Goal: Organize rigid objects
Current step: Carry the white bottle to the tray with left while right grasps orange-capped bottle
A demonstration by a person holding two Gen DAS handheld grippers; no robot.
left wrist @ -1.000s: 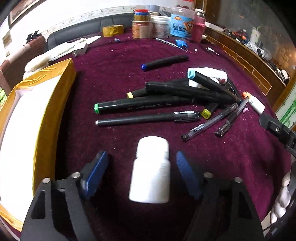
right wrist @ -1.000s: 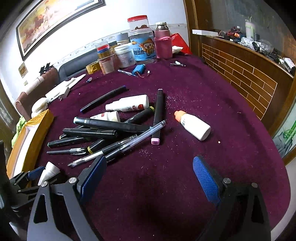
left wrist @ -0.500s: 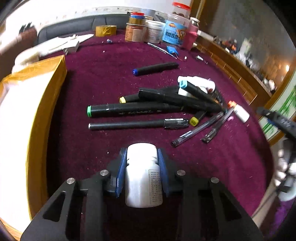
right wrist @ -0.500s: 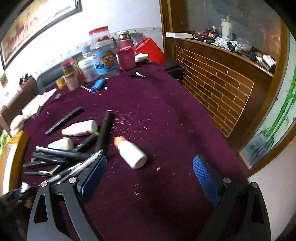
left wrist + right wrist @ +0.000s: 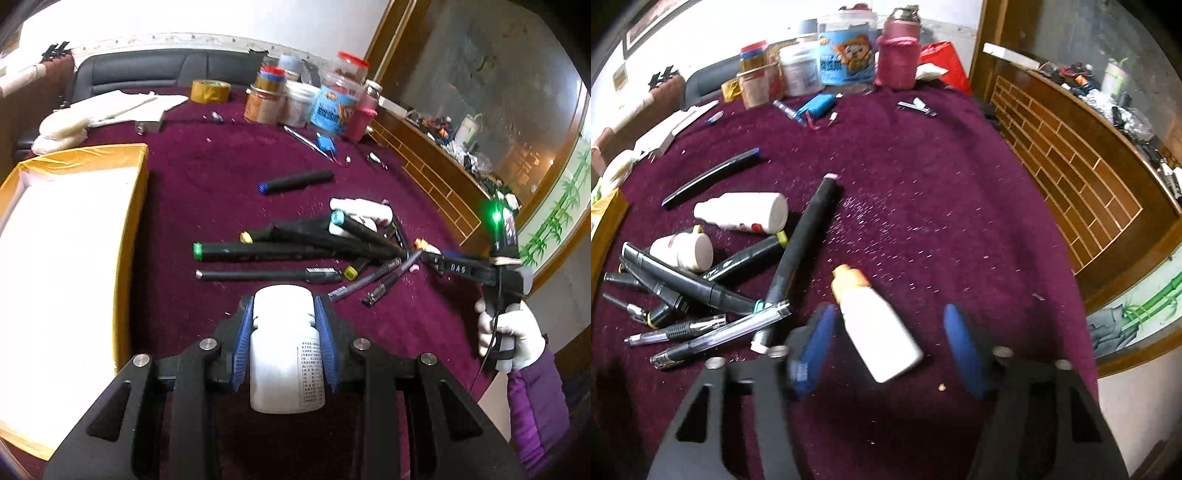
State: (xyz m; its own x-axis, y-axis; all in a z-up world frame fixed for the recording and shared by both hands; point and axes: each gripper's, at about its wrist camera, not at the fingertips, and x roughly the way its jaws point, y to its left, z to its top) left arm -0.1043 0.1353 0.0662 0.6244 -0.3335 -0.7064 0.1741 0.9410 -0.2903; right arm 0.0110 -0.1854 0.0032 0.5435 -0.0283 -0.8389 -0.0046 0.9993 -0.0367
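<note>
My left gripper (image 5: 283,325) is shut on a white pill bottle (image 5: 284,350) and holds it above the maroon table (image 5: 207,177). My right gripper (image 5: 888,343) is open, its blue pads on either side of a white bottle with an orange cap (image 5: 877,325) that lies on the cloth. The right gripper also shows in the left wrist view (image 5: 430,258), held by a gloved hand. A pile of black markers and pens (image 5: 295,247) lies mid-table, with two more white bottles (image 5: 742,212) (image 5: 683,251) among them.
A yellow box with a white inside (image 5: 55,266) stands at the left. Jars and tubs (image 5: 314,96), a tape roll (image 5: 209,90) and a blue item (image 5: 816,105) stand at the back. A lone marker (image 5: 295,181) lies apart. A wooden brick-pattern ledge (image 5: 1071,166) borders the right.
My left gripper closed on the white pill bottle and lifted it. My right gripper moved forward to straddle the orange-capped bottle and its jaws narrowed somewhat.
</note>
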